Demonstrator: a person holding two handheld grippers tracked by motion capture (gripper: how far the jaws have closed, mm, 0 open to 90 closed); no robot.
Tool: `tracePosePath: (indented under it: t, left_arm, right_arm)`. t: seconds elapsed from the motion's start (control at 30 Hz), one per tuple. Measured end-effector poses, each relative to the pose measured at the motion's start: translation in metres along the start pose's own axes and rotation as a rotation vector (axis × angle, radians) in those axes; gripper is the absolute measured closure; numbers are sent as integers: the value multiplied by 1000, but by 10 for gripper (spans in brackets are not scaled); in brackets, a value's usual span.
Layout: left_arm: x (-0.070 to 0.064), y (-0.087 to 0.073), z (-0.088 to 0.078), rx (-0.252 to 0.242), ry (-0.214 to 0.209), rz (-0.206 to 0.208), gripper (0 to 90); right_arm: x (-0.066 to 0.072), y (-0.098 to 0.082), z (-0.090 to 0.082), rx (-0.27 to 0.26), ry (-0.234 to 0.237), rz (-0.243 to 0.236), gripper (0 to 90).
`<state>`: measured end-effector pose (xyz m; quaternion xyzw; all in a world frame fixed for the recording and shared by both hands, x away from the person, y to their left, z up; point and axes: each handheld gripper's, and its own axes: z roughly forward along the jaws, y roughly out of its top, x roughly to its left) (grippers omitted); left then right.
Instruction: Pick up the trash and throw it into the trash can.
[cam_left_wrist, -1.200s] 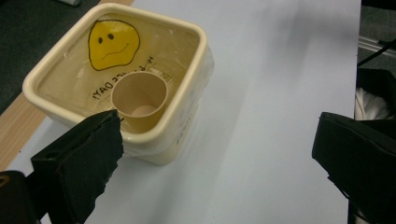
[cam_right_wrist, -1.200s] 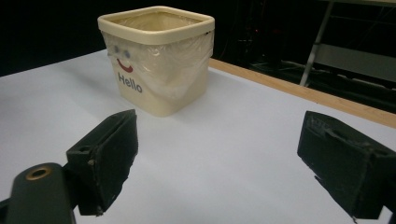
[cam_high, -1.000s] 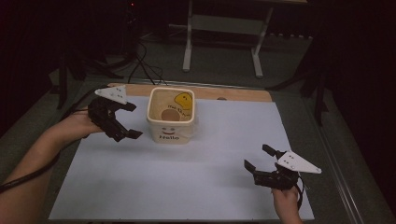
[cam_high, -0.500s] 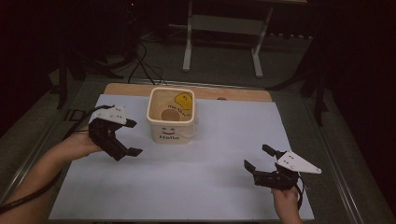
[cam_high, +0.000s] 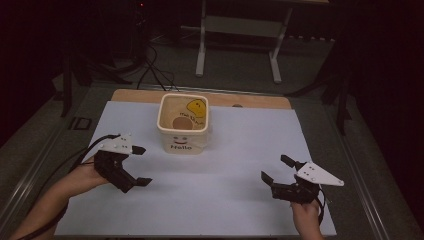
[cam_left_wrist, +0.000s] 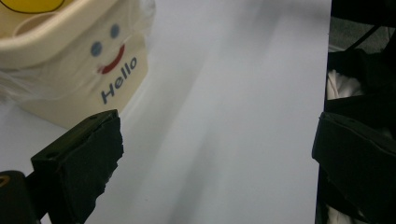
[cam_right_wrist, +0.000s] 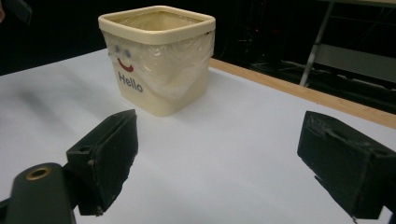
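A: Between the left gripper (cam_high: 134, 166) jaws, nothing. They stand wide apart over bare white sheet (cam_high: 240, 165). Compared with a second ago this gripper has pulled back toward the person and sits lower beside the tub, no longer up against its left wall.

B: And the tub itself?

A: Cream square tub (cam_high: 183, 123), ahead and to the right of the left gripper, clear of it. In the left gripper view it (cam_left_wrist: 74, 65) sits beyond the left-hand jaw, "Hello" and a smiling face printed on the near wall, thin clear film wrapped around the sides. Upright, unmoved across the three moments.

B: Right side?

A: Right gripper (cam_high: 279, 169) also released, jaws spread, empty, in the same spot as before. From it the tub (cam_right_wrist: 159, 56) lies ahead and a little left, well apart, open top facing up.

B: What does the retreat mean?

A: My reading: the left hand has let go or finished its placing, and is backing off. Inside the tub something yellow and a brownish round shape; too dim to name either.

B: Beyond that?

A: White sheet runs to a wooden table edge (cam_high: 250, 100) behind the tub. Farther off, dark floor, loose black cables (cam_high: 150, 70) behind and left of the tub, and the pale legs of a metal stand (cam_high: 240, 45) at the far end. Room is dim; only the sheet catches light.
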<state>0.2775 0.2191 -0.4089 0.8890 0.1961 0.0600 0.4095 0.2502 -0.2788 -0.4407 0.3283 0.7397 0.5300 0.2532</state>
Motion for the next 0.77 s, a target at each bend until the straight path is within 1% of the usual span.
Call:
tracePosePath:
  t: [0.13, 0.2, 0.27, 0.43, 0.57, 0.7, 0.77]
  left_arm:
    - [-5, -9, 6, -16, 4, -20, 27]
    - [-6, -14, 10, -16, -10, -33, 27]
    - [-7, -19, 14, -10, -9, -38, 27]
    - [-10, -32, 22, -30, -7, -71, 27]
    - [-11, -38, 29, -16, -19, -75, 28]
    - [-12, -42, 35, -14, -30, -84, 28]
    - [-12, -43, 37, -3, -28, -80, 28]
  right_arm:
    - [0, 0, 0, 0, 0, 1, 122]
    - [0, 0, 0, 1, 0, 0, 122]
    - [0, 0, 0, 1, 0, 1, 122]
    - [0, -1, 0, 3, 1, 2, 122]
    - [0, -1, 1, 6, 1, 4, 122]
    - [0, -1, 1, 6, 3, 2, 122]
    - [0, -1, 1, 7, 4, 1, 122]
